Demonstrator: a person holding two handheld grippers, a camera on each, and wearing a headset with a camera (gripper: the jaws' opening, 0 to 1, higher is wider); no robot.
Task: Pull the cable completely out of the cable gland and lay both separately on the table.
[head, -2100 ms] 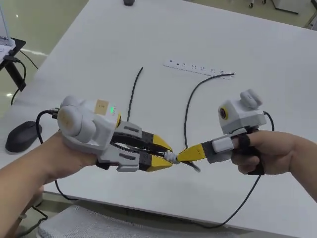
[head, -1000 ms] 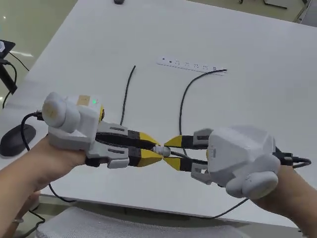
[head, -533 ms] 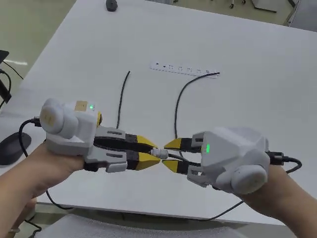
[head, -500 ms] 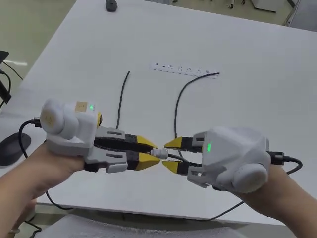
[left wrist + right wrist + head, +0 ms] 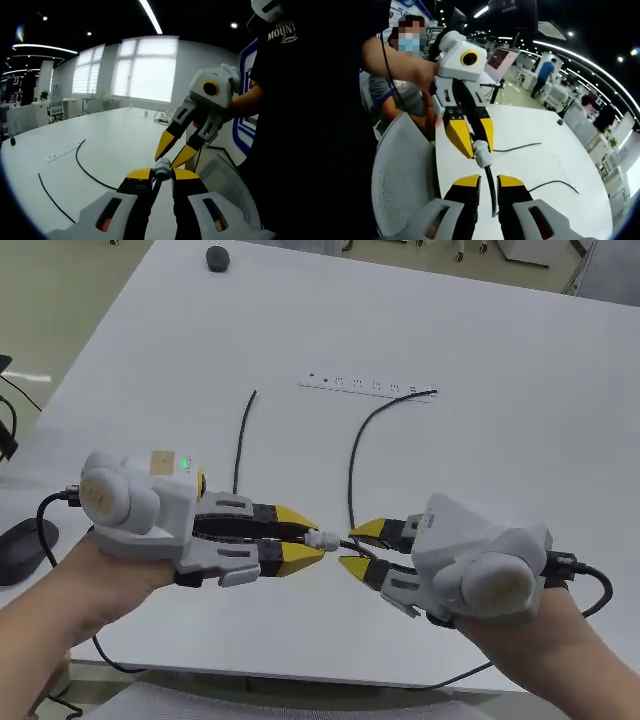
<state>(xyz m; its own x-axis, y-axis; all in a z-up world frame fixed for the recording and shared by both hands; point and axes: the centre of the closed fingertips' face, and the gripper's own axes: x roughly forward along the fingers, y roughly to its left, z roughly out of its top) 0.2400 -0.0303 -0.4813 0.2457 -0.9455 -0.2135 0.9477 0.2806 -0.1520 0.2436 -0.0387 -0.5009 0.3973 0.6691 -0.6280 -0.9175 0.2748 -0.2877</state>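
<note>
Moved: right gripper (image 5: 357, 547) backed off gland (image 5: 322, 538).
Hold: left gripper (image 5: 308, 539) clamped on gland, over tabletop's (image 5: 500, 390) front edge.
Jaws: right gripper's parted, astride cable (image 5: 350, 470), ungripped.
Pull: clench cable, draw straight out.
</note>
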